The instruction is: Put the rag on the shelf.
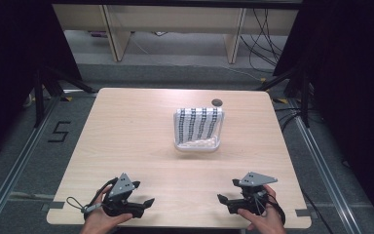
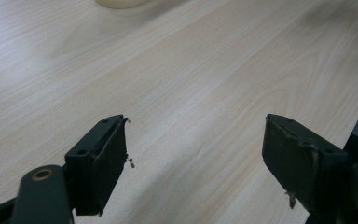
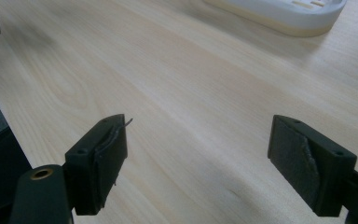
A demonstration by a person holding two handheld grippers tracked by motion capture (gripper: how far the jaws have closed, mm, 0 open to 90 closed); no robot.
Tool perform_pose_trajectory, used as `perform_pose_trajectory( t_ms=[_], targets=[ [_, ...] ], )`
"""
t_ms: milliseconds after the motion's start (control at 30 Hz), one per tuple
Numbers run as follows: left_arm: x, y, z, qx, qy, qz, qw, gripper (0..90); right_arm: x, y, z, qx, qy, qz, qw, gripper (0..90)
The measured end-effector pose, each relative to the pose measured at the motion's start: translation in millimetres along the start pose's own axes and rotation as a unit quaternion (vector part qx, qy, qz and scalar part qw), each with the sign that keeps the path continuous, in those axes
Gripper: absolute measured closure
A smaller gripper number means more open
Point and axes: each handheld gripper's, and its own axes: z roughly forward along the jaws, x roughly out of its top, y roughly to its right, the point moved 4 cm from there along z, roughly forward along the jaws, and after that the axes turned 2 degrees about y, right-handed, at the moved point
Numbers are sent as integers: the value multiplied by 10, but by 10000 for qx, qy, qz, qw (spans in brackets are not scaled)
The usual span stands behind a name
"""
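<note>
There are two grippers on the table (image 1: 126, 141), one in each hand of the person. The left gripper (image 1: 143, 204) lies near the front edge at the left side, and its two black jaws stand wide apart with only bare wood between them. The right gripper (image 1: 225, 201) lies near the front edge at the right side; its jaws are also wide apart and hold nothing. Each gripper carries one grey three-cornered plate on top and one thin black cable.

In the middle of the table, well apart from both grippers, stands one white tray (image 1: 197, 144). It looks like smooth plastic with rounded corners and a low rim. Inside it lean four long strips with a black and white pattern, side by side. Just behind the tray lies one small dark round disc (image 1: 216, 102).

The table is one pale wooden board with fine straight grain and a matt surface. The jaw pads are dark, rough and a little frayed at the edges.
</note>
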Motion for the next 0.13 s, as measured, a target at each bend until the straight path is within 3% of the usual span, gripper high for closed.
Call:
perform_pose_trajectory(
  t_ms=[133],
  targets=[
    [-2,18,24,9,75,-130,9999,212,-7,14,0,-92,-13,24,10000,207]
  ],
)
